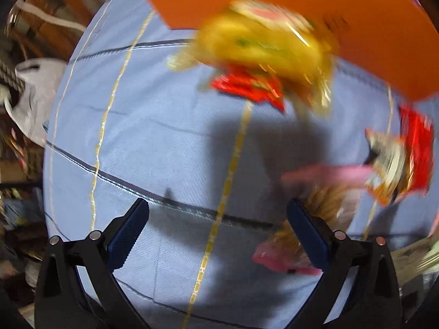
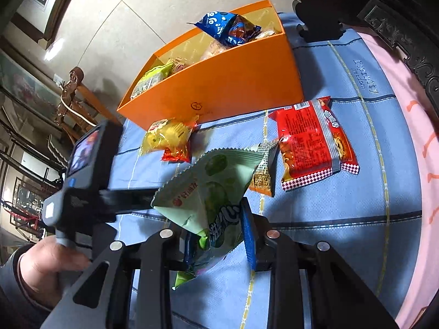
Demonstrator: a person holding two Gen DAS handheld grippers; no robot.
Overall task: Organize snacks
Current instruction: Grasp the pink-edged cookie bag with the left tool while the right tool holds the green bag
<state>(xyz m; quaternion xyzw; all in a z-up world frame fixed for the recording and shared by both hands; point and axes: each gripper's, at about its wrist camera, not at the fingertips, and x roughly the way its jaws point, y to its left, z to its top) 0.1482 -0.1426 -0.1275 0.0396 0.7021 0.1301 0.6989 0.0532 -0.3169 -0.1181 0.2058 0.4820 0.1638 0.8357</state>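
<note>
- My right tongs (image 2: 219,235) are nearly closed on the green snack bag (image 2: 208,192); both pads press its lower half, and the bag stands up and out of the jaws toward 12 o'clock.
- The bag's long axis runs from about 7 o'clock, where a bright green corner pokes out below the jaws, up to the zigzag top edge near 1 o'clock. It is pale green foil, creased where I pinch it, printed with round green shapes and a small red logo.
- The orange box (image 2: 219,87) lies beyond the bag at 12 o'clock, open top tilted toward 11 o'clock, with a blue bag (image 2: 227,27) and other packs inside. I judge the coming move is carrying the green bag over its near wall.
- My left tongs (image 1: 216,233) are wide open over the blue cloth (image 1: 137,137) and hold nothing, so my right hand is plainly the one nearer.
- A yellow bag (image 2: 167,137) lies against the box at 11 o'clock, and a red noodle pack (image 2: 310,139) at 1 o'clock, both still on the cloth.
</note>
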